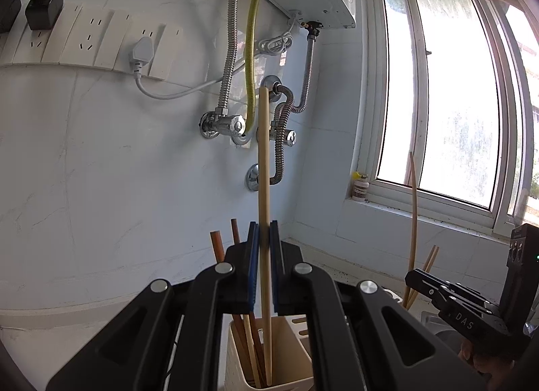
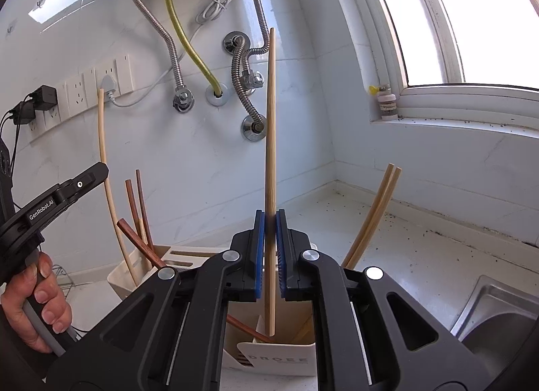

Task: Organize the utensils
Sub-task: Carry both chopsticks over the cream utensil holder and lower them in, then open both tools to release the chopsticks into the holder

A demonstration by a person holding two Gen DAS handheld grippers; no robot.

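Note:
My left gripper (image 1: pixel 264 226) is shut on a pale bamboo chopstick (image 1: pixel 263 155) that stands upright. Its lower end reaches down into a cream utensil holder (image 1: pixel 235 354), where dark brown chopsticks (image 1: pixel 217 246) also stand. My right gripper (image 2: pixel 270 215) is shut on another pale chopstick (image 2: pixel 270 141), also upright, with its tip inside a second cream holder (image 2: pixel 279 355). Two more pale chopsticks (image 2: pixel 374 215) lean out of that holder to the right. In the right wrist view the left gripper (image 2: pixel 101 170) and its holder (image 2: pixel 134 273) are at the left.
A steel sink (image 2: pixel 498 306) lies at the lower right, set in the white counter (image 2: pixel 404 249). Metal hoses and valves (image 2: pixel 246 81) run down the tiled wall behind, with a socket strip (image 1: pixel 87 40) to the left. A small bottle (image 2: pixel 387 102) stands on the window sill.

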